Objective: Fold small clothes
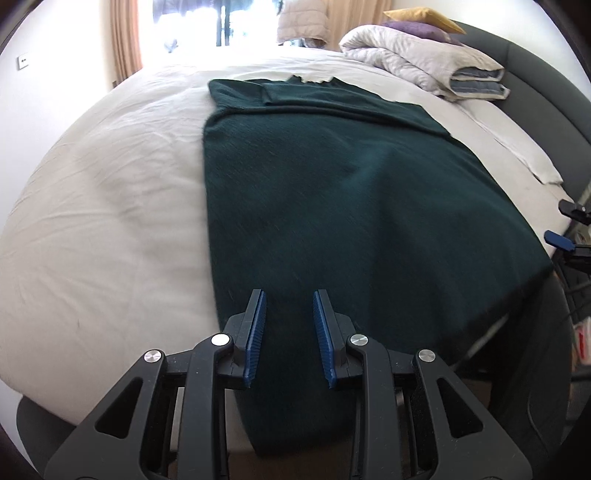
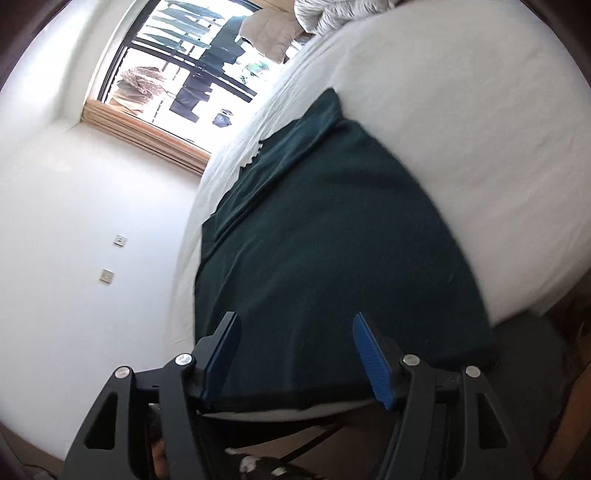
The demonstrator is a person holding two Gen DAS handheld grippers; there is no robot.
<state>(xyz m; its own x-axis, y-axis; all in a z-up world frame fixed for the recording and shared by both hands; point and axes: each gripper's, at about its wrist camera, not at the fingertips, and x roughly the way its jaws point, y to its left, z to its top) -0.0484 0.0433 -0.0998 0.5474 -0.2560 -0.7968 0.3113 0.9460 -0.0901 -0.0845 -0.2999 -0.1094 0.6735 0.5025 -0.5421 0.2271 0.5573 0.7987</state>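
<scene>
dark green garment [image 1: 332, 192] lies flat on the bed [image 1: 110, 206], no writing readable. left hand-held gripper [image 1: 289, 339] and right hand-held gripper [image 2: 295, 354] both released above its lower-frame edge.

Daylight from blown-out window [image 1: 218, 22], motion-blurred green garment [image 1: 351, 206], strong fisheye bending, dark vignetted corners

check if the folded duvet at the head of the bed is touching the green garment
Apart. The left wrist view shows bare sheet between the folded duvet and the green garment.
</scene>
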